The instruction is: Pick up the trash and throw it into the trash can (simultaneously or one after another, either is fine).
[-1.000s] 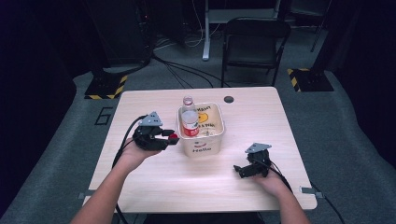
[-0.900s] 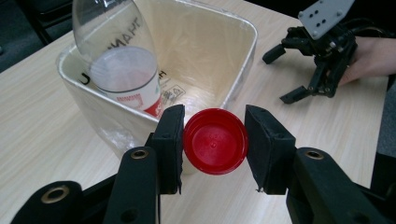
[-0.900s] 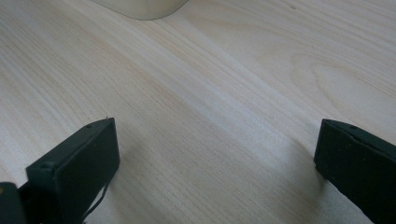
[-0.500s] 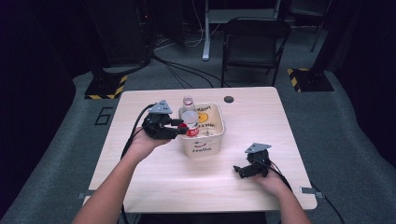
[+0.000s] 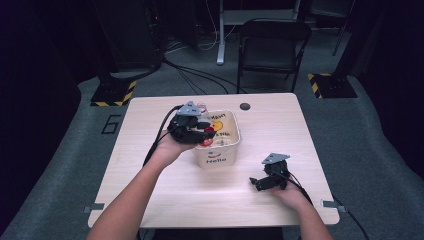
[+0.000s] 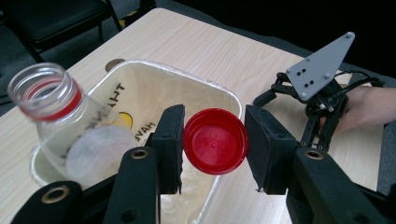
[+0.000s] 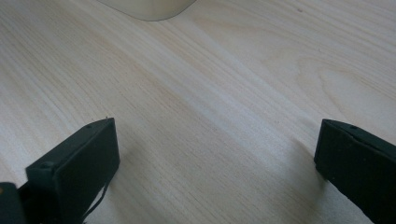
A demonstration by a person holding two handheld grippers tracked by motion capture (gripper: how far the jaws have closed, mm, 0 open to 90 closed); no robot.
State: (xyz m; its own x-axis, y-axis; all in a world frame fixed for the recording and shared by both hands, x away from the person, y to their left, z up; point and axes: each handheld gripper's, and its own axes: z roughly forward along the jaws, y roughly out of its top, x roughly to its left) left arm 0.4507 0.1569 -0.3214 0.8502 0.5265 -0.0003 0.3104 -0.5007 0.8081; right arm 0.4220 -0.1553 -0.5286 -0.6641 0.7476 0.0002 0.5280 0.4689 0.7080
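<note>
Open plastic bottle [image 6: 51,121] leans in the tub's [image 6: 140,70] left end. Left gripper [image 6: 215,142] clamps the red cap [image 6: 215,147] by its rim, held over the tub. Cap looks light, stiff, smooth, likely slippery; edge-on hold across the rim suits it. Right gripper [image 7: 215,158] hangs spread wide, empty, over bare table [image 7: 243,84].

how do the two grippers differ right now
The left gripper is shut on a round red plastic cap; the right gripper has its jaws wide apart with nothing between them. The left one is held up over the rim of the cream plastic tub, while the right one rests low on the pale wooden table, apart from the tub. Both have black jaws and a grey three-cornered plate on top.
</note>
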